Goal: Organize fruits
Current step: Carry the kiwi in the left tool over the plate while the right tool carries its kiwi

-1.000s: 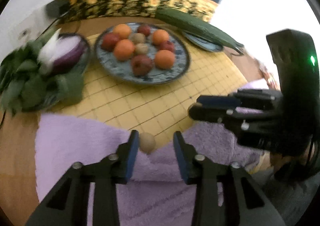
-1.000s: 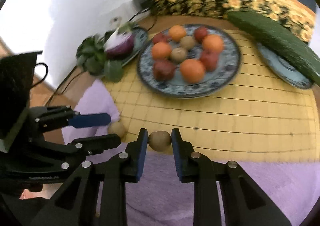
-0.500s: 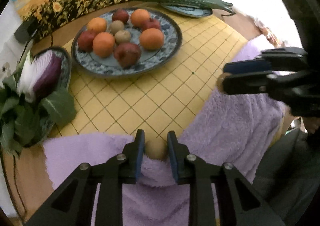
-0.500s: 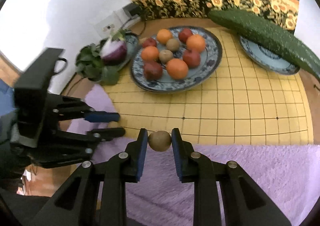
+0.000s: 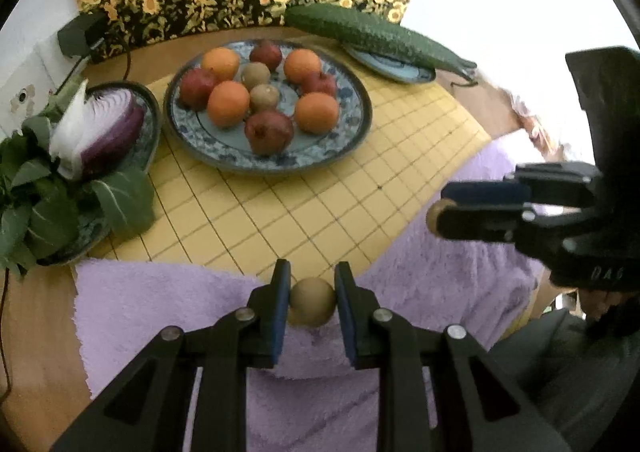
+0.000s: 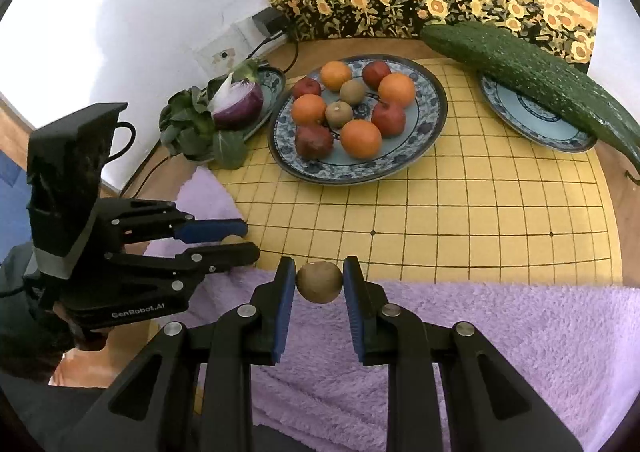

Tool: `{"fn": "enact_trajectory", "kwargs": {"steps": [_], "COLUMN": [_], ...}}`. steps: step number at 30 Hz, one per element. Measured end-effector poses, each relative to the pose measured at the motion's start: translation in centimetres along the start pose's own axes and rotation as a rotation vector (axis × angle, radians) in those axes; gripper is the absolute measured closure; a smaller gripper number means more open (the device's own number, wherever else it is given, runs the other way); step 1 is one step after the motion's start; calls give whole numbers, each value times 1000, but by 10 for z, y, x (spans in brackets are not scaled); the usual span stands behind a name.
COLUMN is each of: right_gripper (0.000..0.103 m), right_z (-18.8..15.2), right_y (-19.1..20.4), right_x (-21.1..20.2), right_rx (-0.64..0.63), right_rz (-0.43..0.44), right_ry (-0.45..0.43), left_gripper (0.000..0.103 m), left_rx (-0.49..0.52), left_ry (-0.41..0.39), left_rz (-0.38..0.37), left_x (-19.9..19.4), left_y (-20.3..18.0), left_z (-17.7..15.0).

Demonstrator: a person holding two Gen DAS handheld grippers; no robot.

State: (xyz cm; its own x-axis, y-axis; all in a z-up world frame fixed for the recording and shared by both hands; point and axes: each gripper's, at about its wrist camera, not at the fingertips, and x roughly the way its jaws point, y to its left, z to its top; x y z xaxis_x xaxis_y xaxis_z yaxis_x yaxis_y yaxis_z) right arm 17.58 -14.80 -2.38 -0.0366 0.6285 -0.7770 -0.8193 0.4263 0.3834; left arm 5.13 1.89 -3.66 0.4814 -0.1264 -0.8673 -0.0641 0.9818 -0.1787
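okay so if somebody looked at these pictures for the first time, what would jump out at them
Each gripper is shut on a small brown kiwi: the left gripper on the left kiwi, the right gripper on the right kiwi, both over the purple towel. Behind, on the yellow grid mat, sits the big blue plate of oranges, red fruits and kiwis.

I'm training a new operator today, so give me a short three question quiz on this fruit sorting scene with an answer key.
1. True or false: the left gripper and the right gripper each hold a kiwi between their fingers.
2. How many oranges lie on the big fruit plate?
3. Multiple choice: the cucumber rests on A) the purple towel, B) a small blue plate, C) the fruit plate.

Key:
1. True: the left kiwi and the right kiwi are both clamped.
2. Four.
3. B, the small blue plate.
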Motion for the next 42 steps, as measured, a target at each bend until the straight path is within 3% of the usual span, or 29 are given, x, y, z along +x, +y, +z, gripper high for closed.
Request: {"fn": "enact_trajectory", "kwargs": {"steps": [9, 18, 24, 33, 42], "right_gripper": [77, 77, 77, 77, 77], "right_z": [3, 17, 42, 81, 113], "right_y": [-3, -3, -4, -12, -18], "right_x": [1, 10, 10, 5, 14], "right_rx": [2, -3, -6, 1, -10], "right_rz": [9, 19, 27, 42, 18], "right_ry": [2, 12, -10, -65, -99], "left_gripper": [80, 80, 80, 80, 79], "left_rx": [-9, -20, -25, -107, -183], "left_ry": [-39, -75, -115, -238, -258], "left_rz": [49, 36, 40, 92, 109], "left_x": [-3, -1, -4, -25, -15], "left_y": [-4, -5, -1, 13, 39], "left_z": [15, 36, 57, 84, 107]}}
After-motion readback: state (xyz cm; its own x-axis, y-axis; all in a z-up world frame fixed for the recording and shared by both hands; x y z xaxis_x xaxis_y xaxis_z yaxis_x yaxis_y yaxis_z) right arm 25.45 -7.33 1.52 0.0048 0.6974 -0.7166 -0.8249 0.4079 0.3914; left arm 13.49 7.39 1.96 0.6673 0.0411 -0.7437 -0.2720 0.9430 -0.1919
